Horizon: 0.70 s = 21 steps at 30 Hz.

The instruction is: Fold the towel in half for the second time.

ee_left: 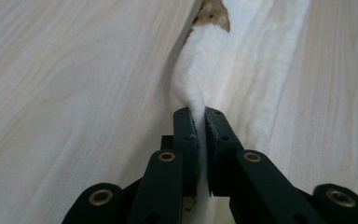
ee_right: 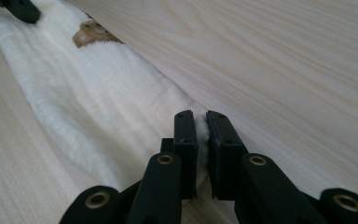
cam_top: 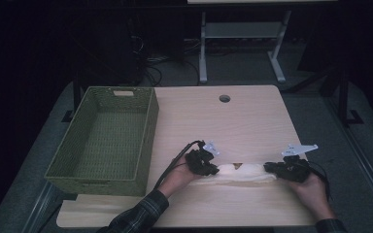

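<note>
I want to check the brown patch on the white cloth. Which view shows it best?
The right gripper view: the brown patch lies unhidden on the white cloth. The left gripper view cuts it at the frame's top edge; the high view shows a tiny dark spot.

free: bare table point(cam_top: 233, 121) beyond the towel point(cam_top: 240, 174) | obstacle: green basket point(cam_top: 108, 138) along the left edge

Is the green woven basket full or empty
Empty: the green woven basket shows only its bare woven floor, seen from the high view.
</note>
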Each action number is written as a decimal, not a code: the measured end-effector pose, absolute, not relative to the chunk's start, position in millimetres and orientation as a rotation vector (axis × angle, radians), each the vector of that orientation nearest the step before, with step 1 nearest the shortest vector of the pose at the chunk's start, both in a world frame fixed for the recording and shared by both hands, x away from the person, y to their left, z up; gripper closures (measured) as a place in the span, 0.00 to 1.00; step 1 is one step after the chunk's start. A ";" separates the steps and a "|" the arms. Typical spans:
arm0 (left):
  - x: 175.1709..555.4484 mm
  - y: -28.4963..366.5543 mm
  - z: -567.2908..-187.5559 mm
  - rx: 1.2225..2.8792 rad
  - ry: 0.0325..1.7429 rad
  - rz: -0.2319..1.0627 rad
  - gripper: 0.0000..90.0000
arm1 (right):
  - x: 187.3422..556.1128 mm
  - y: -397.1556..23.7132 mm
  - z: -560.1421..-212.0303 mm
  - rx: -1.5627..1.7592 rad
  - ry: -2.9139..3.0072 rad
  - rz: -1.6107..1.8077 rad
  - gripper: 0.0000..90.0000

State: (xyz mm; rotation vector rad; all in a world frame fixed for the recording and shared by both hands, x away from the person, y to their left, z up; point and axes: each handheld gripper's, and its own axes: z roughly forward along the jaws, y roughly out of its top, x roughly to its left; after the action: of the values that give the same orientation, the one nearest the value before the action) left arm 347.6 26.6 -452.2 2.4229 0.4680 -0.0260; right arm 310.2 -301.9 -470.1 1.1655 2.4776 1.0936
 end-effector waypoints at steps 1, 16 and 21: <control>347.6 26.6 -452.2 2.423 0.468 -0.026 0.94 | 310.8 -301.9 -469.1 1.158 2.475 1.088 0.92; 341.2 48.0 -405.2 2.323 0.473 0.024 0.94 | 318.2 -297.9 -433.9 1.105 2.367 1.190 0.93; 340.7 55.9 -387.4 2.319 0.459 0.069 0.94 | 323.9 -292.4 -420.6 1.075 2.340 1.217 0.93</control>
State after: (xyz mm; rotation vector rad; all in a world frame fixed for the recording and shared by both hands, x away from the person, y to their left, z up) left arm 340.7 55.9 -387.4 2.3190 0.4594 0.0688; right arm 323.9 -292.4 -420.6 1.0747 2.3397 1.2172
